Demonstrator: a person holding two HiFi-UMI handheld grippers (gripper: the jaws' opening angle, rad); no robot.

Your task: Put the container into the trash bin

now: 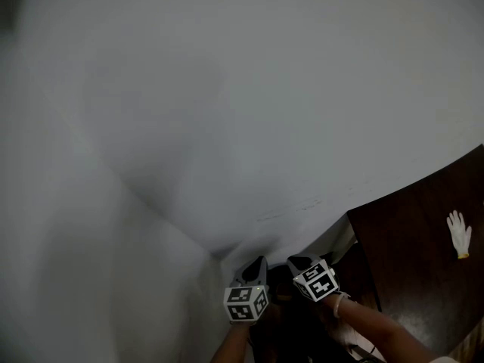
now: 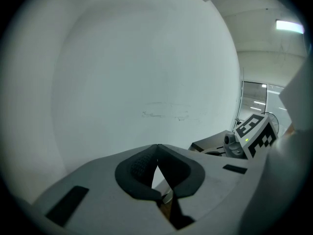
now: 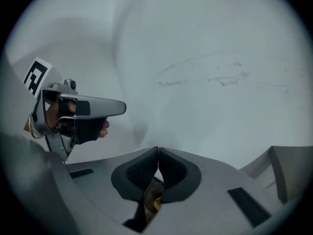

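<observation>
No container and no trash bin shows in any view. Both grippers point at a plain white wall (image 1: 227, 112). In the head view my left gripper (image 1: 260, 261) and my right gripper (image 1: 297, 262) sit side by side at the bottom edge, close to the wall. In the left gripper view the left gripper (image 2: 157, 146) has its dark pads touching at the tips with nothing between them. The right gripper (image 3: 158, 150) is likewise shut and empty in its own view. Each gripper also sees the other: the right gripper (image 2: 252, 133) and the left gripper (image 3: 83, 109), held by a hand.
A dark brown table (image 1: 423, 263) stands at the lower right, and a white glove (image 1: 458, 234) lies on it. The white wall has faint scuff marks (image 3: 215, 75) and fills most of every view.
</observation>
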